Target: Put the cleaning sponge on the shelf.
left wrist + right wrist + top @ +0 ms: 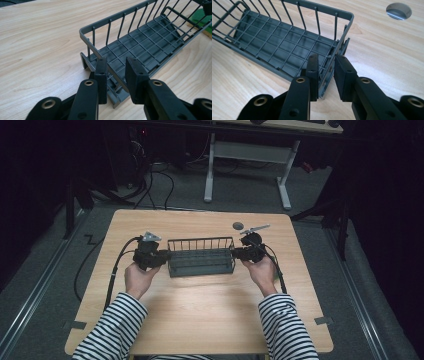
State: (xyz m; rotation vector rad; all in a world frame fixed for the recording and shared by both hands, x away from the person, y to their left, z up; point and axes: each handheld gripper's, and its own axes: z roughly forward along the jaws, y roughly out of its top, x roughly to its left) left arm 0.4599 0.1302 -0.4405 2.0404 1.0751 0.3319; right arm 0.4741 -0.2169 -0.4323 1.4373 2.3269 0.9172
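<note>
Left gripper [117, 75]: black jaws set astride the end wall of the dark grey wire basket [140, 47], one jaw inside, one outside, clamped on the rim wire. Right gripper [326, 72]: likewise clamped on the opposite end wall of the same basket, rim wire between the jaws. Seen from the high view, left gripper [161, 256] and right gripper [240, 253] at either end of the basket [201, 256], which sits near the middle of the pale wooden table [200, 320], slightly toward the far side.

Step in hand, as judged: a two-ended carry or shift of the basket. Advised: equal grip at both ends, hands level and moving together, no twist, since thin wire could slip between the pads.

Edges and room: small grey round grommet [238, 225] just beyond the right end; a green object [203, 17] close to the basket's far end in the left gripper view. Broad bare tabletop toward the near edge; less margin toward the far edge.
</note>
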